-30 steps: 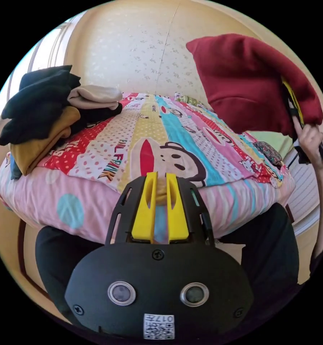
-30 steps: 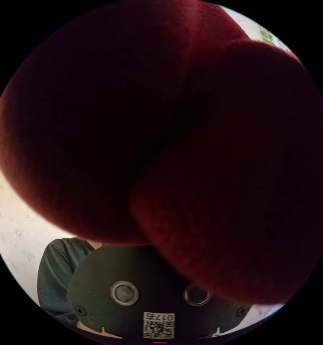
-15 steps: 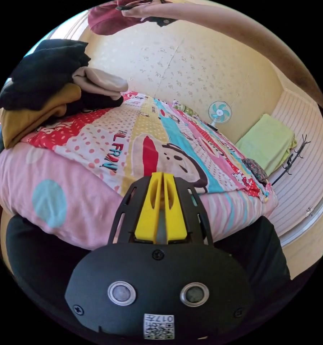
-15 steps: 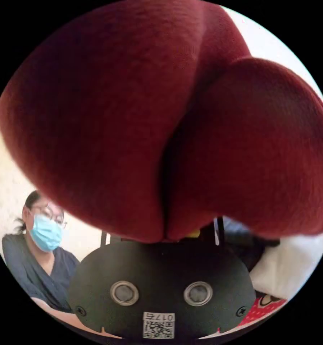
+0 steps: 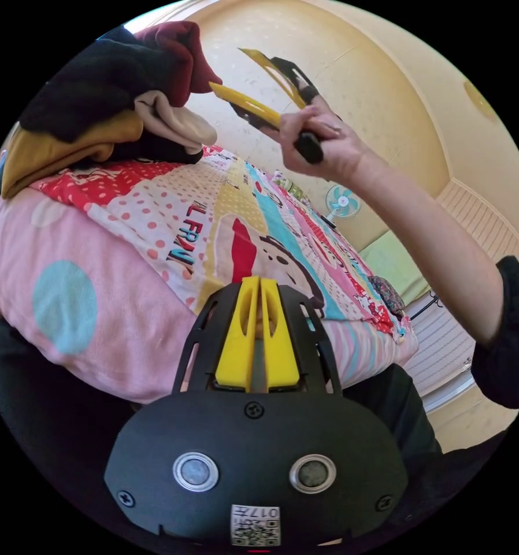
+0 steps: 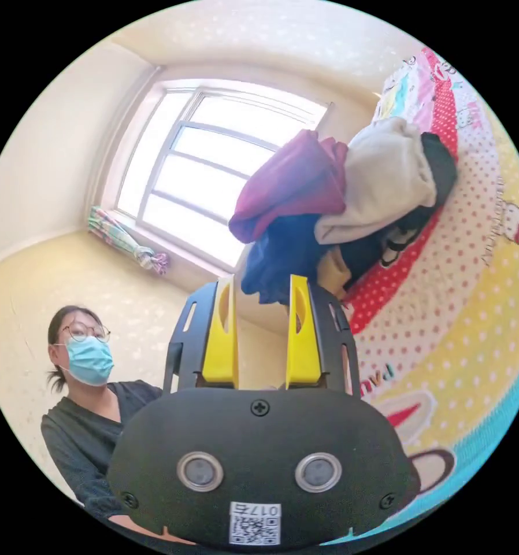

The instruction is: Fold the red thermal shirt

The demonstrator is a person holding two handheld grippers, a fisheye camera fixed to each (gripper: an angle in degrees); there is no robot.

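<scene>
Red shirt [image 5: 178, 55] released onto pile; right hand-held gripper [image 6: 262, 286] gaping, empty.

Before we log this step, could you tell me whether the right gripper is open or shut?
Open: the right gripper shows a clear gap between its yellow jaws.

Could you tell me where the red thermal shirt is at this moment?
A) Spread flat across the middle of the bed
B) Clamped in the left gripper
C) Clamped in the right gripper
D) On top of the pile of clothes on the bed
D: the red thermal shirt lies on top of the pile of clothes, while the right gripper beside it is open and empty and the left gripper is shut on nothing.
</scene>
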